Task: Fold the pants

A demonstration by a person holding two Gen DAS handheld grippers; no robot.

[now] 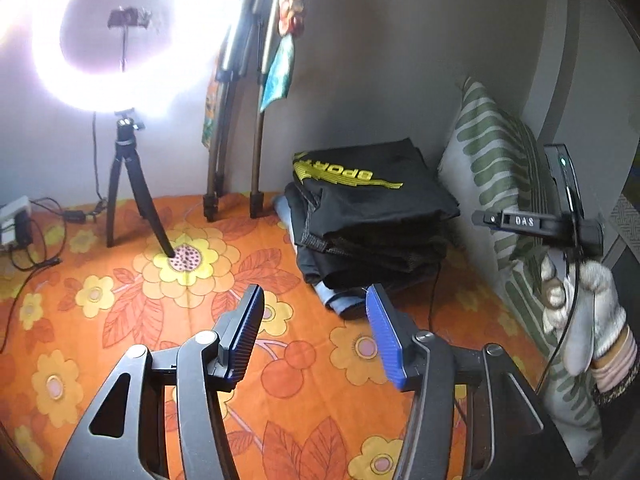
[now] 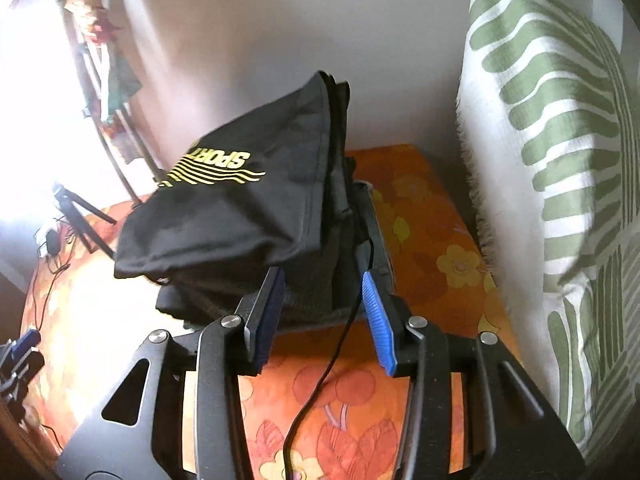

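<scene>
Folded black pants [image 1: 372, 200] with a yellow "SPORT" print lie on top of a pile of folded dark garments on the orange floral bedspread [image 1: 100, 312], against the wall. My left gripper [image 1: 316, 296] hovers open over the bedspread in front of the pile, with nothing between its blue pads. In the right wrist view the pants [image 2: 240, 208] fill the middle. My right gripper [image 2: 323, 280] stands open just before the pile's near edge; only a thin black cable [image 2: 320, 380] runs between its fingers. A gloved hand [image 1: 580, 312] holds the right device at the far right.
A lit ring light [image 1: 124, 32] on a black tripod [image 1: 128, 184] stands at the back left, with wooden poles [image 1: 224, 140] beside it. Cables and a power strip [image 1: 16, 220] lie at the left edge. A green-striped pillow [image 2: 560, 140] leans against the wall on the right.
</scene>
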